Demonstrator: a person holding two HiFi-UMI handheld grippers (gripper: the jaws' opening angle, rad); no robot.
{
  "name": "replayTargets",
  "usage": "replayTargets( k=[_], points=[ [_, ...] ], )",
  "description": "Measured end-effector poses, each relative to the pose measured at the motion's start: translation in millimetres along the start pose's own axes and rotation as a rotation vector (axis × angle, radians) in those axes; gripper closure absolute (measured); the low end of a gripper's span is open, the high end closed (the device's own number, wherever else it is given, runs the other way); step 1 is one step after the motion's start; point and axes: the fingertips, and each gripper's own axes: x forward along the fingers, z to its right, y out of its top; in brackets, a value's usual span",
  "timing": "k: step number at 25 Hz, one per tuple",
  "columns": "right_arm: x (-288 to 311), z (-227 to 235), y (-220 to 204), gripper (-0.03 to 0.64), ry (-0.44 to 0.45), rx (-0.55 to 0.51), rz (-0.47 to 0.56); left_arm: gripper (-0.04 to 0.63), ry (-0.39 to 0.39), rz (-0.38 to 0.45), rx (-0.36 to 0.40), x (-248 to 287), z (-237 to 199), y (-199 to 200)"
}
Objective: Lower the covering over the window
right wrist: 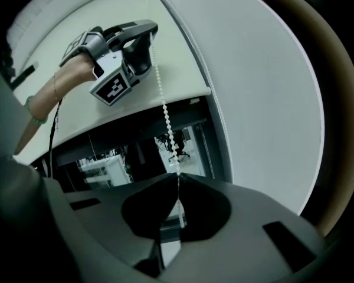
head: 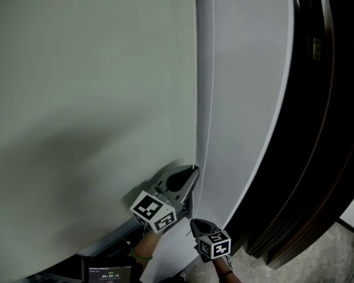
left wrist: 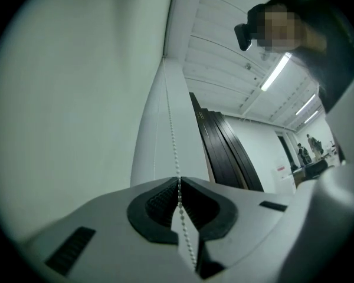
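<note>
Head view: the pale grey-green fabric roller blind [head: 88, 99] spreads from 9 to 12 o'clock. Its thin white bead chain [head: 196, 99] runs up toward 12 o'clock from my left tool [head: 194, 170], with my right tool [head: 193, 221] just below.

Left gripper view: the jaws are clenched on the chain.

Right gripper view: the jaws are clamped on the chain, and the left tool is at 11 o'clock.

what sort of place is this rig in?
Likely an office or lab interior: a roller blind with a bead chain over a window, ceiling strip lights, and tall dark panels stacked alongside.
</note>
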Motion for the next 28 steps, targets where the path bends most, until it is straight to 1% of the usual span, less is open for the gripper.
replayTargets(
  k=[2,4,6,9,12,13,15,17,20,22,24,25,26,28],
  points=[
    [0,1,-13,0.604,-0.006,-0.007,-0.046,0.583,0.009,-0.045,0.027,-4,-1,-19],
    [-3,1,-22,0.603,-0.018,-0.026,-0.069,0.583,0.023,-0.066,0.007,-11,-5,-38],
    [-8,2,-19,0.603,-0.026,-0.024,-0.057,0.583,0.042,-0.094,-0.018,-20,-10,-53],
    [-18,8,3,0.603,-0.028,0.011,0.000,0.583,0.063,-0.197,-0.022,-32,-13,-90],
    [-30,10,50,0.603,-0.010,0.016,0.108,0.583,0.080,-0.302,-0.083,-47,-13,-139],
    [-35,8,70,0.603,0.003,0.005,0.152,0.583,0.089,-0.323,-0.107,-53,-12,-153],
    [-46,0,113,0.603,0.034,-0.031,0.238,0.583,0.102,-0.335,-0.154,-64,-11,-171],
    [-58,-11,155,0.603,0.071,-0.075,0.318,0.583,0.105,-0.330,-0.175,-68,-9,-176],
    [-72,-32,214,0.601,0.131,-0.148,0.409,0.583,0.101,-0.349,-0.145,-65,-6,-177],
    [-75,-47,247,0.599,0.163,-0.207,0.443,0.583,0.110,-0.348,-0.141,-65,-5,-176],
    [-72,-59,273,0.569,0.191,-0.255,0.461,0.583,0.119,-0.339,-0.150,-66,-4,-175],
    [-69,-63,285,0.545,0.203,-0.271,0.467,0.583,0.118,-0.339,-0.152,-66,-3,-175],
    [-65,-66,295,0.534,0.212,-0.287,0.472,0.583,0.113,-0.340,-0.152,-65,-1,-175],
    [-60,-70,314,0.531,0.216,-0.322,0.487,0.583,0.099,-0.340,-0.154,-60,4,-177]
  ],
)
